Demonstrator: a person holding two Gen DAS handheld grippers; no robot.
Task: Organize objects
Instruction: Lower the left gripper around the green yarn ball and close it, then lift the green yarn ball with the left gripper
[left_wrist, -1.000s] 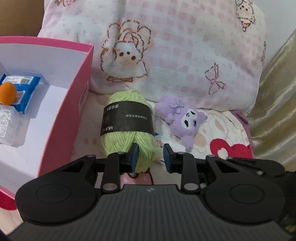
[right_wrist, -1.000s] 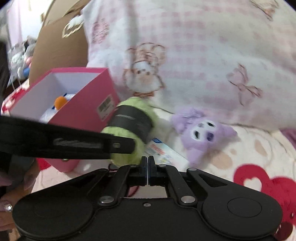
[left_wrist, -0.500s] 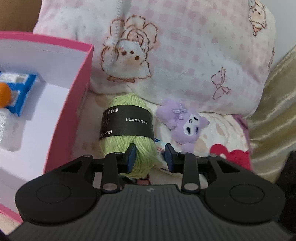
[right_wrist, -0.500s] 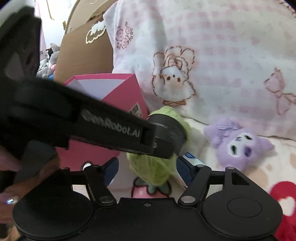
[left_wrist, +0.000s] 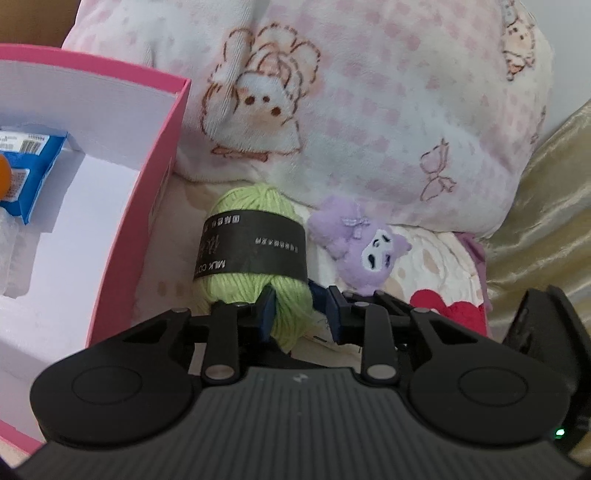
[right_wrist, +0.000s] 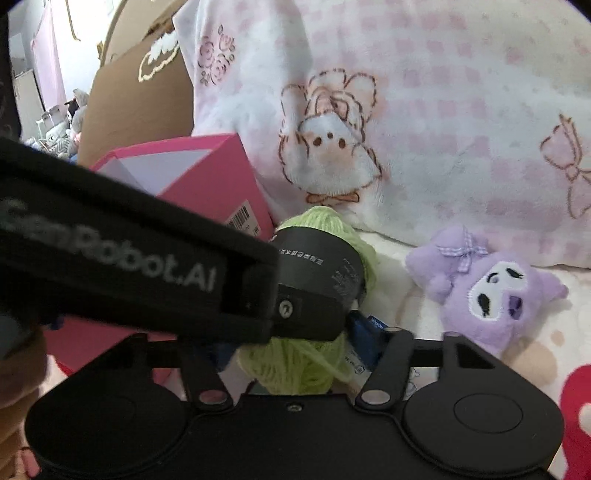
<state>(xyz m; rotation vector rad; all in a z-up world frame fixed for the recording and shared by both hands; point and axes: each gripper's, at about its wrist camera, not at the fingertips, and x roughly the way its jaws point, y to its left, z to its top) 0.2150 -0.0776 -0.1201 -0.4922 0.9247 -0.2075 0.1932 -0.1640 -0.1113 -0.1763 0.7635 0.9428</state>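
Green yarn ball, black band around it, lies centre frame on the bedding, just right of the pink box. Left gripper clamped on its near end. Right gripper jaws just closing around the yarn; contact unclear. Purple plush to the right, pillow behind.

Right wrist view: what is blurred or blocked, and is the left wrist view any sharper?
Right wrist view: the other claw's black arm crosses close, soft-focused, hiding much of the pink box and yarn. Left wrist view: sharper; the yarn label is partly readable, edges bowed by fisheye.
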